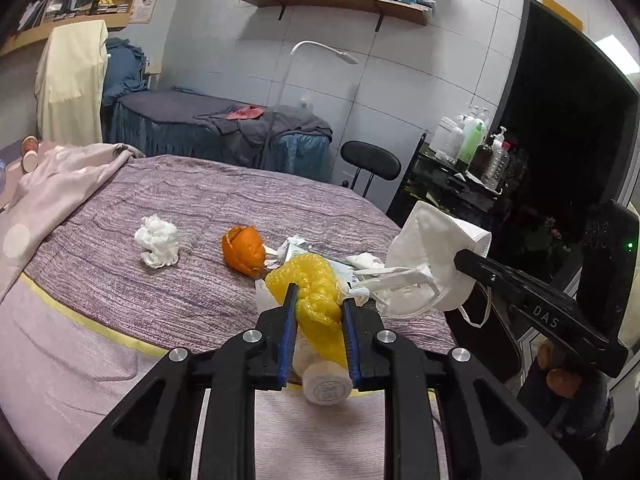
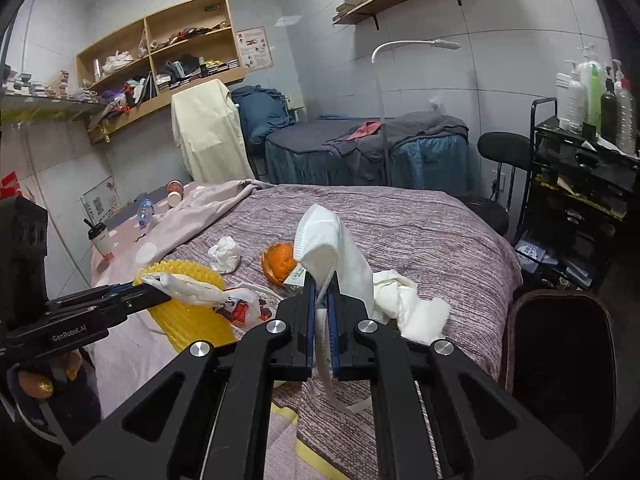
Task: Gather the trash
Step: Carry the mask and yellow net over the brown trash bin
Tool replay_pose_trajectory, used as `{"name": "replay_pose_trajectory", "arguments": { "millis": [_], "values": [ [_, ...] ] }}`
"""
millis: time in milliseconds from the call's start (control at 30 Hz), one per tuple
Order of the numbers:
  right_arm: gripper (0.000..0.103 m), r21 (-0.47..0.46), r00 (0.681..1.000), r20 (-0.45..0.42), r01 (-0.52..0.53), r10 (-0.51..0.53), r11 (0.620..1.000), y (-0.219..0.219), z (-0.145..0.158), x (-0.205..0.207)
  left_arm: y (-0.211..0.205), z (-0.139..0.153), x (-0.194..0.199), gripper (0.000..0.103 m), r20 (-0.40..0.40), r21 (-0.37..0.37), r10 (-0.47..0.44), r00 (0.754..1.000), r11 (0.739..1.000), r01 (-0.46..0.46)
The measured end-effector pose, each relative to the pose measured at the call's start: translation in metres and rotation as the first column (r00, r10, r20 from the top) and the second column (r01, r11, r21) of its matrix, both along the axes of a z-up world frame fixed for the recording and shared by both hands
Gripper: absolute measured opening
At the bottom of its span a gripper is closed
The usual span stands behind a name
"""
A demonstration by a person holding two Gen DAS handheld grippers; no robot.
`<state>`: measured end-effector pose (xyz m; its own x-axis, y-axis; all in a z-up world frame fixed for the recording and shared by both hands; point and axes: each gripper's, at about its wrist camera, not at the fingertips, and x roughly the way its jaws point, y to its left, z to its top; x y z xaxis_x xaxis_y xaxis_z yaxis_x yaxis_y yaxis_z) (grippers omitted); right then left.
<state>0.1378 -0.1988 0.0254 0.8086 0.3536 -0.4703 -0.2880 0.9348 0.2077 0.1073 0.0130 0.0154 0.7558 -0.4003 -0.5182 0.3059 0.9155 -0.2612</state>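
Left gripper (image 1: 319, 292): jaws narrowed onto a bundle of yellow foam fruit netting (image 1: 316, 292), clamped between the blue pads (image 1: 289, 320). A white round-ended item (image 1: 326, 386) sits low in the same grip, possibly a small bottle or cap; the printed end is too blurred to read. In the right wrist view a crumpled white plastic bag (image 2: 208, 292) with red print lies against the netting at this gripper's tips; whether the bag is also pinched I cannot tell.

Right gripper (image 2: 321, 288): jaws drawn close together, holding a white face mask (image 2: 332, 248) by its edge and ear loop. The mask stands up above the fingertips, with one strap (image 2: 326, 372) hanging down between the fingers. Mask is lifted clear of the bed.

Both grippers are over the near edge of the bed (image 1: 200, 200), which carries a purple striped cover. To the near right, beside the bed, a dark trash bin (image 2: 560, 360) stands with its mouth open.

Still on the cover, middle distance: orange peel (image 1: 243, 250), touching a small carton (image 2: 295, 278) just beside it; a crumpled white tissue (image 1: 158, 246) left of the peel, apart from it; a bunched white tissue or cloth (image 2: 412, 304) right of the peel.

Far left on the bed: pink blanket (image 1: 60, 184), a paper cup (image 2: 102, 240) with straw, a plastic bottle (image 2: 145, 210).
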Motion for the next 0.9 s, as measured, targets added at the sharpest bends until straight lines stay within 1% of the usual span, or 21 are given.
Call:
{"name": "replay_pose_trajectory", "arguments": {
  "millis": [233,400,600,700,800,900],
  "values": [
    [0.007,0.033,0.995,0.017,0.101,-0.102,0.994,-0.048,0.004,-0.020,-0.038,0.018,-0.007,0.020,0.053,-0.002,-0.087,0.995,0.996,0.087],
    [0.007,0.046,0.983,0.023,0.181,-0.182,0.982,-0.083,0.006,-0.035,-0.068,0.021,-0.008,0.020,0.067,0.004,-0.156,0.985,0.988,0.156],
    [0.007,0.063,0.961,0.007,0.276,-0.277,0.959,-0.123,-0.001,-0.048,-0.101,0.023,-0.006,0.020,0.071,0.006,-0.227,0.971,0.974,0.227],
    [0.007,0.071,0.952,-0.007,0.306,-0.306,0.949,-0.138,-0.006,-0.054,-0.110,0.019,-0.004,0.020,0.072,0.026,-0.236,0.969,0.972,0.234],
    [0.007,0.069,0.949,-0.017,0.317,-0.316,0.946,-0.144,-0.011,-0.054,-0.109,0.016,0.000,0.020,0.058,0.012,-0.231,0.971,0.973,0.230],
    [0.007,0.077,0.947,-0.024,0.321,-0.320,0.944,-0.147,-0.014,-0.052,-0.105,0.015,0.004,0.020,0.056,0.019,-0.205,0.977,0.979,0.204]
  ]
}}
